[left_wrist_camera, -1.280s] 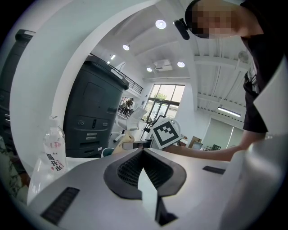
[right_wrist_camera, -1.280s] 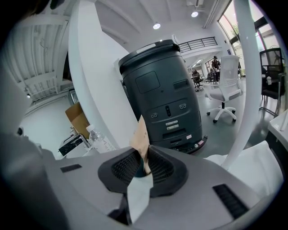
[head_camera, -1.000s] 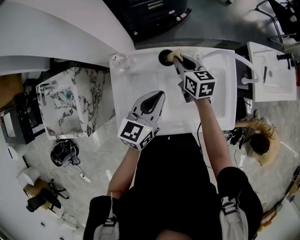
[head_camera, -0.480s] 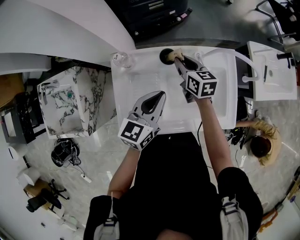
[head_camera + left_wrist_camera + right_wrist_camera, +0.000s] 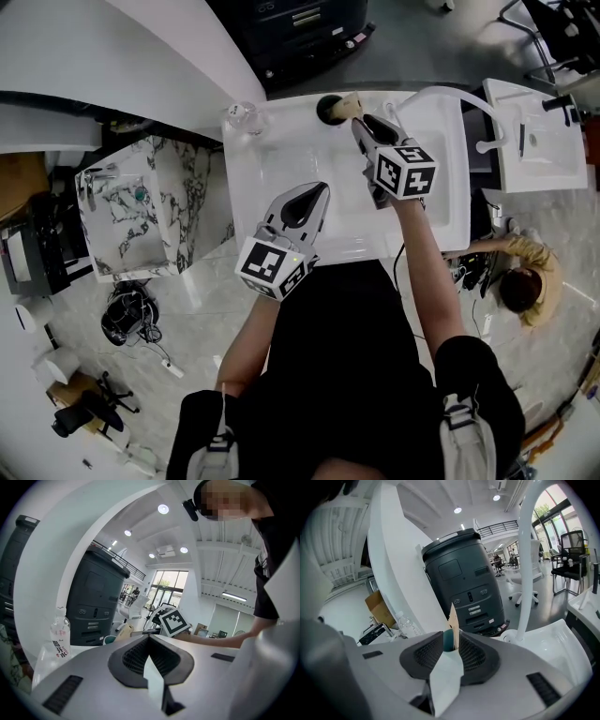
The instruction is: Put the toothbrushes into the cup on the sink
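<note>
Right gripper (image 5: 361, 122): jaws clamped on toothbrush (image 5: 352, 102), whose tip is just beside the cup (image 5: 328, 111) at the sink's (image 5: 255, 173) back edge. Left gripper (image 5: 317, 191): jaws together, nothing between them, over the sink's front half.

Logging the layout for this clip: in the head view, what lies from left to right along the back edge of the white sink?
clear bottle → dark cup → toothbrush in the right tool → white faucet → neighbouring white basin
</note>
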A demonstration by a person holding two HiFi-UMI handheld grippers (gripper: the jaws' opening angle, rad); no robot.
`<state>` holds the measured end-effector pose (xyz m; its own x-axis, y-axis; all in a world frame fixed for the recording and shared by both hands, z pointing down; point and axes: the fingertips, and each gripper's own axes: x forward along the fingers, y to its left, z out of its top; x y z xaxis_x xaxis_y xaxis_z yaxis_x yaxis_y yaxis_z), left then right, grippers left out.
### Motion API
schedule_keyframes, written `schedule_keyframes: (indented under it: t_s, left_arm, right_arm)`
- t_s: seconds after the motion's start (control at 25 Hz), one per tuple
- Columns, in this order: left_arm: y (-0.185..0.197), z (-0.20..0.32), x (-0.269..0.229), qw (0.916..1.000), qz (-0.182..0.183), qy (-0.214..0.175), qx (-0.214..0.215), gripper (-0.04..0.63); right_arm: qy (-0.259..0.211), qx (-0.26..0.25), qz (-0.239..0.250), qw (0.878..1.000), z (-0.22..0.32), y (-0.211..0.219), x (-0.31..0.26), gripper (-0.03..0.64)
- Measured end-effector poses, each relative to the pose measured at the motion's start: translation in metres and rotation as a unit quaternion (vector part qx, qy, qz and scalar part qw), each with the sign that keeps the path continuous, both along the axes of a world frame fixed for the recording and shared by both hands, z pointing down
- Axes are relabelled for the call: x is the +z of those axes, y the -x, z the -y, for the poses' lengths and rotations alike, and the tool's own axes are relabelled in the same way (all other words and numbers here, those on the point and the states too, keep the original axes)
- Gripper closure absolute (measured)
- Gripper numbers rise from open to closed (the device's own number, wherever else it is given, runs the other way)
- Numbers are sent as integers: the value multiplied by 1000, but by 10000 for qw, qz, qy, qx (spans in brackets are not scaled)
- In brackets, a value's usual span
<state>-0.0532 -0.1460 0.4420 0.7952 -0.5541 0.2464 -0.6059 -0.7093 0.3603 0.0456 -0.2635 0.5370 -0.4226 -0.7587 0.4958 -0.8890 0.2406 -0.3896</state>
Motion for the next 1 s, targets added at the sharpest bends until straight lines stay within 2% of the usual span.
schedule_keyframes:
  t_s: [0.2, 0.64, 1.0]
  left_arm:
    - [1, -16, -3, 9999, -75, -53, 129, 581]
    - [-9, -39, -12, 9988, -168, -226, 406, 581]
    - [-22, -56, -17, 9990, -73, -275, 339, 581]
  right_arm:
    - [-110, 115, -60, 9999, -23, -3, -13, 518]
    - [-456, -19, -207, 9987, -83, 7, -40, 518]
    - [-619, -252, -133, 9977, -121, 6, -50, 550]
